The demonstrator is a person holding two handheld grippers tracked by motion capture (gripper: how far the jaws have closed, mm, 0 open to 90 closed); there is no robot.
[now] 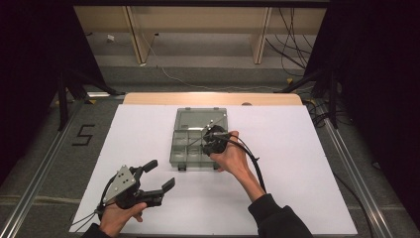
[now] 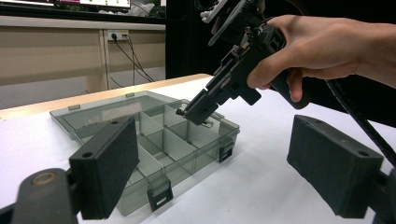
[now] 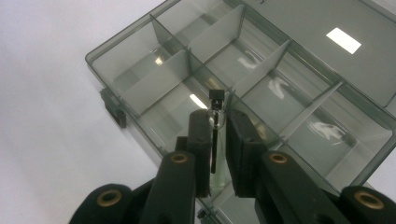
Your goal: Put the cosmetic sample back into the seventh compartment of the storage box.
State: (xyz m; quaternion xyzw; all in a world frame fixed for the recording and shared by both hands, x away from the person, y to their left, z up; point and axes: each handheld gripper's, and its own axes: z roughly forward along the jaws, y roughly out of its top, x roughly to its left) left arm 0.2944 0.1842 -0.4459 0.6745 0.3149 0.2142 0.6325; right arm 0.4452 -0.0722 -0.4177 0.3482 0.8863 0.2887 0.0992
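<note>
A smoky clear compartment box [image 1: 174,145] lies open in the middle of the white table, its lid [image 1: 200,118] folded flat to the far side. My right gripper [image 1: 212,141] hangs over the box's right compartments and points down into them. In the right gripper view its jaws [image 3: 217,122] are shut on a thin black screw [image 3: 214,140], head outward, above a divider [image 3: 261,70]. The left gripper view shows the right gripper's tip [image 2: 194,111] just over the box [image 2: 140,193]. My left gripper [image 1: 161,174] rests at the table's near left, open and holding nothing [image 2: 222,168].
The white table top [image 1: 307,168] stretches around the box on all sides. Latches [image 2: 159,195] stick out of the box's front wall. A black cable [image 1: 252,161] trails back from the right gripper along the forearm. Floor rails and dark stands flank the table.
</note>
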